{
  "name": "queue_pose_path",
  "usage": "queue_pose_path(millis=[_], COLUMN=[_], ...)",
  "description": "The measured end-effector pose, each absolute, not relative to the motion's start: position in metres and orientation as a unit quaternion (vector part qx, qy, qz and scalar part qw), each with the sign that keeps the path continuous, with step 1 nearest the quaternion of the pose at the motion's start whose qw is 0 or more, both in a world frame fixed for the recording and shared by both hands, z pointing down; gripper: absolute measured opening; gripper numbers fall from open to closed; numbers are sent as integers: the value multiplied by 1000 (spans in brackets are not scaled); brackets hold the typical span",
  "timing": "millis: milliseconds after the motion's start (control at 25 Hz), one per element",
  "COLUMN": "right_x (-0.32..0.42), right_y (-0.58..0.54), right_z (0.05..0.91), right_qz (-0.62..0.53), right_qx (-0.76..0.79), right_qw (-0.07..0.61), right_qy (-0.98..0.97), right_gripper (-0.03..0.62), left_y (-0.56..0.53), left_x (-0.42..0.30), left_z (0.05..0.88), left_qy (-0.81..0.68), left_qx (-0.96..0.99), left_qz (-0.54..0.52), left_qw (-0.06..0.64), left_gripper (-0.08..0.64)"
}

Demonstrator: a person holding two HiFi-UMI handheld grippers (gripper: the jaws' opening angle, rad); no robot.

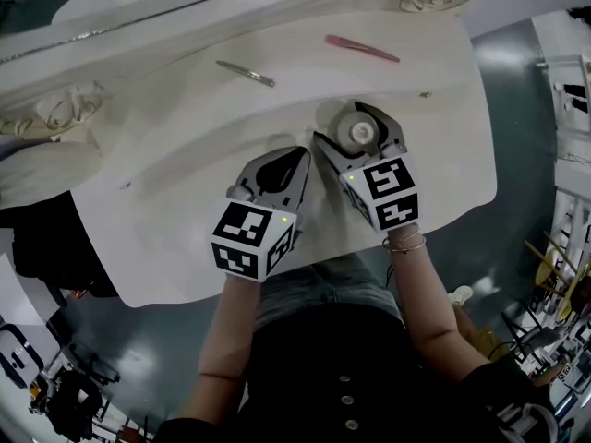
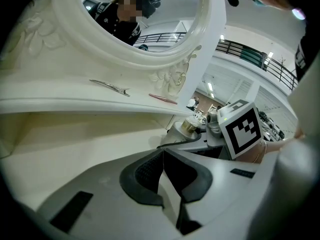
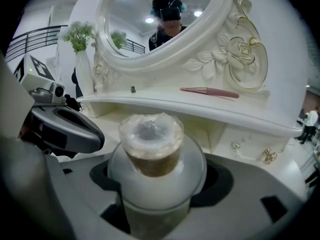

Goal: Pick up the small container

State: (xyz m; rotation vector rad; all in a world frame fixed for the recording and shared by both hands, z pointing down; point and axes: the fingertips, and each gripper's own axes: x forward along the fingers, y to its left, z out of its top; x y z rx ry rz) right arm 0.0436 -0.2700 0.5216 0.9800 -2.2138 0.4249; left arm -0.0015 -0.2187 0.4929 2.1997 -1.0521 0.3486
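The small container (image 1: 356, 134) is a round white jar with a gold neck and a clear cap. It sits between the jaws of my right gripper (image 1: 346, 125), which is shut on its body over the white dressing table (image 1: 185, 155). In the right gripper view the jar (image 3: 152, 154) fills the centre, clamped on both sides by the right gripper (image 3: 155, 184). My left gripper (image 1: 294, 160) hovers just left of it, shut with nothing between its jaws. The left gripper view shows the left gripper (image 2: 162, 155) with its jaws pressed together and the jar (image 2: 189, 128) beyond. Whether the jar rests on the table is unclear.
A silver hair clip (image 1: 246, 73) and a pink stick (image 1: 362, 49) lie on the raised shelf behind. The ornate mirror frame (image 3: 235, 49) rises at the back. A vase of flowers (image 3: 80, 59) stands at the left. Drawer knobs (image 3: 268, 155) show under the shelf. The table's front edge (image 1: 305, 270) is near my body.
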Motion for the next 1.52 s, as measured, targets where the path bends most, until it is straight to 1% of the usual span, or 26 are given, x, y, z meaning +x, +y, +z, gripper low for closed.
queue_pose_path(millis=[400, 640, 800, 1120, 1320, 1520], right_x=[45, 44, 42, 44, 47, 54], right_y=[-270, -258, -253, -248, -245, -237], right_z=[524, 513, 496, 456, 430, 404], right_qz=[172, 182, 181, 176, 184, 163], right_qx=[389, 395, 396, 399, 404, 414], right_qw=[344, 321, 290, 251, 216, 207], right_qy=[-837, -841, -852, -864, -869, -872], right_gripper=[344, 343, 344, 344, 342, 342], left_y=[-219, -207, -198, -207, -219, -218], left_x=[-11, -8, -9, -18, -12, 0], left_z=[491, 494, 493, 462, 431, 403], left_qy=[-421, -394, -382, -388, -405, -394], left_qx=[834, 845, 851, 862, 866, 881], left_qz=[131, 174, 196, 197, 163, 156], left_qw=[331, 316, 303, 259, 245, 212], left_gripper=[12, 12, 12, 12, 12, 12])
